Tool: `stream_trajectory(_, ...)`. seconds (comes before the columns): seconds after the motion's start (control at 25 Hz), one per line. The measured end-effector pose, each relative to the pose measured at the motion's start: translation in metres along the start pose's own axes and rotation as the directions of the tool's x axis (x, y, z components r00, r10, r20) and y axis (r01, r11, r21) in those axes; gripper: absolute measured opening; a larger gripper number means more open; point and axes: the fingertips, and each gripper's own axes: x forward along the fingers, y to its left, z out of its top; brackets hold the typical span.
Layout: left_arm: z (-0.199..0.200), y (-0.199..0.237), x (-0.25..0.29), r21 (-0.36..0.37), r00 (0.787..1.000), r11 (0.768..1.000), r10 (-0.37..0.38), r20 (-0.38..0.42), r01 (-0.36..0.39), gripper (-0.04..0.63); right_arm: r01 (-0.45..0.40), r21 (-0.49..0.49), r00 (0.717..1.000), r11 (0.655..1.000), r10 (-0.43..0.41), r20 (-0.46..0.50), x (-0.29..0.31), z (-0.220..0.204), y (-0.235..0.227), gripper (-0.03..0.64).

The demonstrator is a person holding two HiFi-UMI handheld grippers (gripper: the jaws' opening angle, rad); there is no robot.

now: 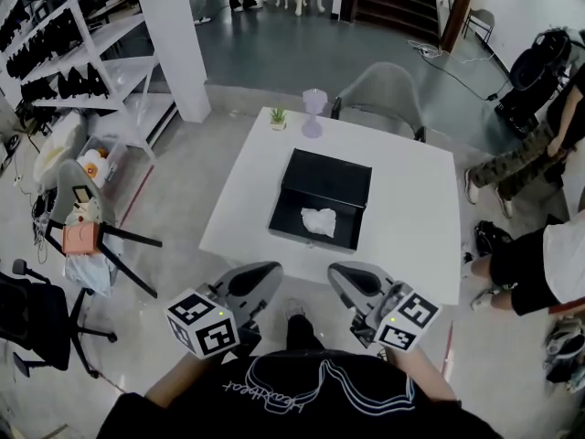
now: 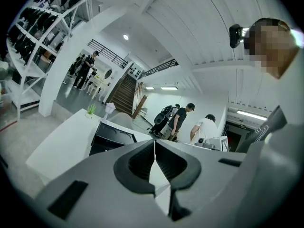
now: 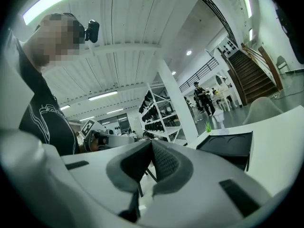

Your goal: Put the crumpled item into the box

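A black box (image 1: 322, 199) stands open in the middle of the white table (image 1: 411, 208), its lid up at the far side. A crumpled white item (image 1: 319, 220) lies inside it, near the front wall. My left gripper (image 1: 271, 272) and right gripper (image 1: 337, 273) hang side by side below the table's near edge, close to my body, apart from the box. Both are shut with nothing between the jaws. In the left gripper view the left gripper (image 2: 155, 145) points up past the box (image 2: 111, 137). The right gripper (image 3: 151, 144) has the box (image 3: 229, 147) at its right.
A small potted plant (image 1: 278, 117) and a pale translucent vase (image 1: 313, 112) stand at the table's far edge, with a grey chair (image 1: 384, 94) behind. People sit or stand at the right (image 1: 539, 263). Chairs and clutter (image 1: 82, 227) and a white shelf rack (image 1: 64, 53) are at the left.
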Motion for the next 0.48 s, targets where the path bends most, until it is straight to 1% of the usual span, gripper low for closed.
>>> stream_trajectory(0.48, 0.0076, 0.0071, 0.0075, 0.002, 1.000, 1.000, -0.001, 0.001, 0.001, 0.008, 0.019, -0.018, 1.000, 1.000, -0.019, -0.020, 0.0041, 0.0055, -0.0101, 0.003)
